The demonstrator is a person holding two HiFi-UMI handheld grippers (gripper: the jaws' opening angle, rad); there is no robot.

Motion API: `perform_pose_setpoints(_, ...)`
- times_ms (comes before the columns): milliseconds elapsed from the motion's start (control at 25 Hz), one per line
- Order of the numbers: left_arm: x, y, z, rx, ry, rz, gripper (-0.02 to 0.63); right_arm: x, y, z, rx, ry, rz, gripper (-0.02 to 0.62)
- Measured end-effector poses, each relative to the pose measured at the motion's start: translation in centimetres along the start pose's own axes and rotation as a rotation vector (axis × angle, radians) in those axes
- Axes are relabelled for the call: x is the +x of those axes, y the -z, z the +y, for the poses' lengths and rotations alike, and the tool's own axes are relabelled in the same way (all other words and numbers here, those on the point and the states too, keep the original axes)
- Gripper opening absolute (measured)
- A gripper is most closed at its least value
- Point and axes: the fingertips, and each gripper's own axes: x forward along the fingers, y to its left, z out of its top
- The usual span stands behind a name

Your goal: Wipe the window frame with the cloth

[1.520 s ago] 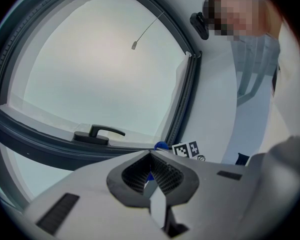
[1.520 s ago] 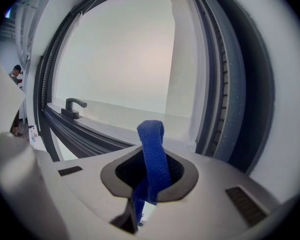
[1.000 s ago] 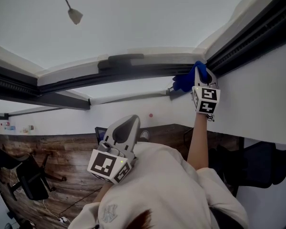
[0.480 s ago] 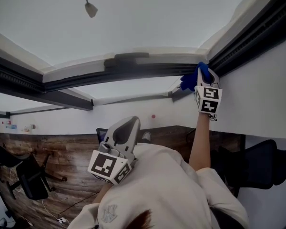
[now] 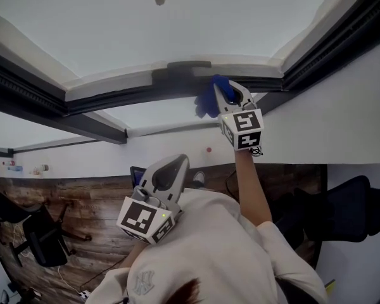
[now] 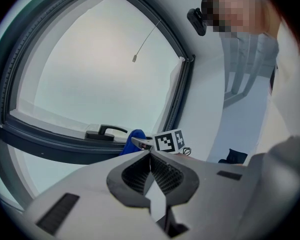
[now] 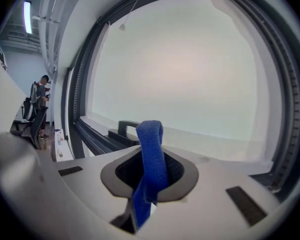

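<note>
The blue woven cloth clamped in your right gripper looked soft and matt, with a fine looped weave; that gripper and your left gripper were smooth matt grey plastic, their black inner pads finely ribbed; the dark grey window frame had a dull sheen; the milky glass pane looked frosted; the brown plank floor showed rough wood grain; your cream sweatshirt was matt fabric.

Blue cloth bunched against dark window frame.
</note>
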Motion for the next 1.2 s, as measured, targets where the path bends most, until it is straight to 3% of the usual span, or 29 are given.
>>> perform_pose_setpoints(360,-4.5,-0.1,4.5,-0.022,-0.039,-0.026,0.009,5.8,0.8,8.7,-0.009,-0.092,0.071,0.052)
perform_pose_setpoints(640,-5.0,-0.3,5.8,-0.016,0.0,-0.013,0.009,6.0,1.5,8.6,0.082,-0.062,0.033,0.052)
perform_pose_setpoints(1200,-2.7,-0.2,4.4,-0.045,0.102,-0.007,0.009,6.2,1.6,8.8,-0.011,-0.054,0.088,0.052)
